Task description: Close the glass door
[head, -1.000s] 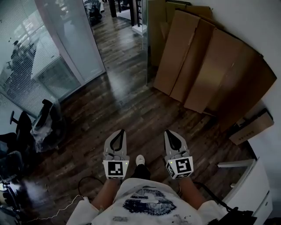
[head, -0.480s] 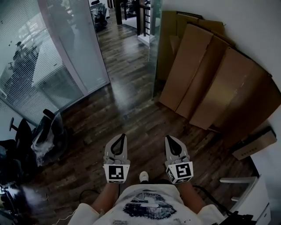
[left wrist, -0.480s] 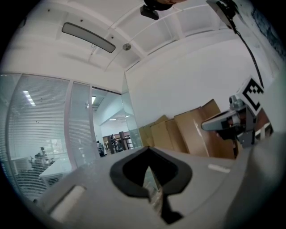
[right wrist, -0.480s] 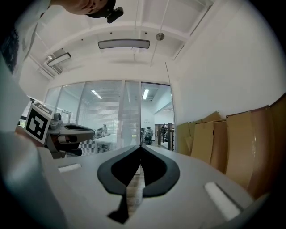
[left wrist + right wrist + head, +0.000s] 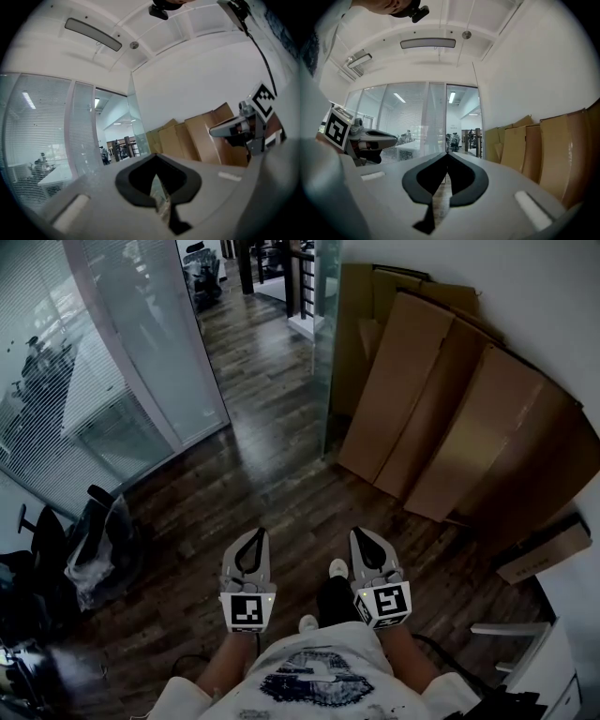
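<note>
The glass door (image 5: 327, 352) stands open ahead, seen nearly edge-on beside the cardboard, with the doorway and a dark wood corridor to its left. In the left gripper view the glass door (image 5: 135, 117) rises ahead; in the right gripper view the glass door (image 5: 478, 126) stands right of the opening. My left gripper (image 5: 256, 533) and right gripper (image 5: 360, 532) are held side by side, level, well short of the door. Both are shut with nothing between the jaws, as the left gripper (image 5: 154, 157) and the right gripper (image 5: 446, 152) show up close.
Large cardboard sheets (image 5: 450, 399) lean on the right wall. A frosted glass partition (image 5: 141, 352) runs along the left. An office chair with a bag (image 5: 94, 535) sits at the left, a flat box (image 5: 544, 554) and white furniture (image 5: 525, 652) at the right.
The person has walked forward toward the doorway; the floor, partition and cardboard have slid down the head view. Both grippers stayed shut and side by side.
</note>
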